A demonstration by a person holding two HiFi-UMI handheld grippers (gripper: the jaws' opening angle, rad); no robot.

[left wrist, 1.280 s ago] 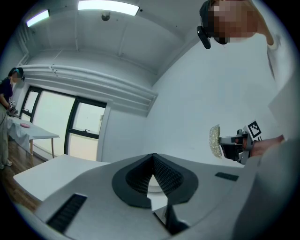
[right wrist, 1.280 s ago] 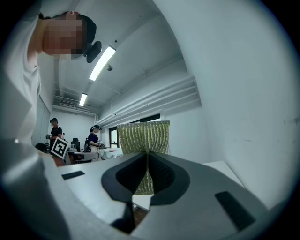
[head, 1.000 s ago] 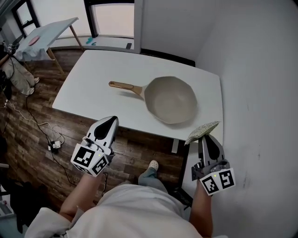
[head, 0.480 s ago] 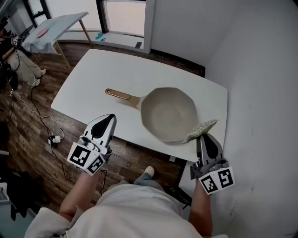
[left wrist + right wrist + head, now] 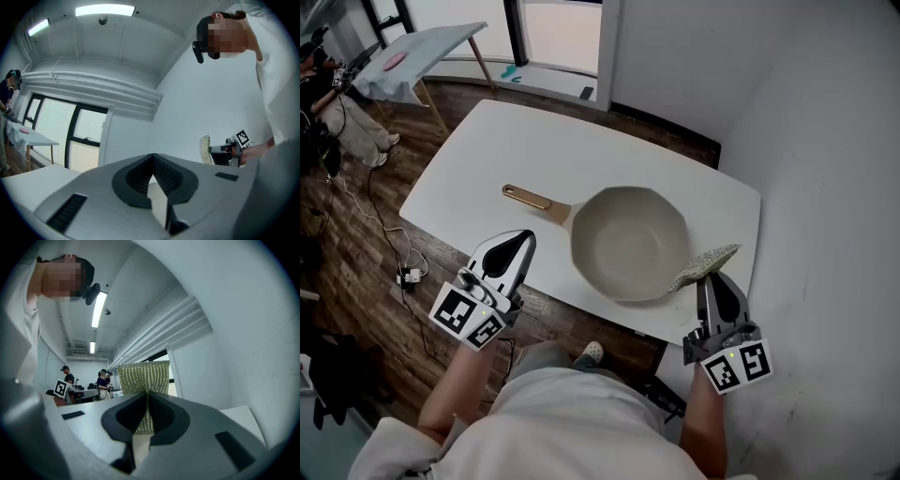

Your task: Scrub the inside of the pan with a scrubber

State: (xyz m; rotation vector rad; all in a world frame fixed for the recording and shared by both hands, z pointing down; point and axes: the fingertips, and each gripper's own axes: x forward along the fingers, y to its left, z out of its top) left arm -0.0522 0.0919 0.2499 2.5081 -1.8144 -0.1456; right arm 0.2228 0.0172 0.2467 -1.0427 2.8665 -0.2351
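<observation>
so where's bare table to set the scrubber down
The table is bare behind the pan and handle, and at the near left corner beside the handle. Crowded at the near right edge, around pan and scrubber.

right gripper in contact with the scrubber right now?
Touching. The right gripper view shows the right gripper with both jaws closed on the scrubber, which sticks up from between them.

A cream, many-sided pan (image 5: 628,244) sits upright and empty on the white desk (image 5: 534,141), its tan handle (image 5: 530,199) pointing up-left. A flat, green-speckled scrubber (image 5: 705,263) is clamped in the right gripper (image 5: 710,278) jaws, just beside the pan's right rim.
</observation>
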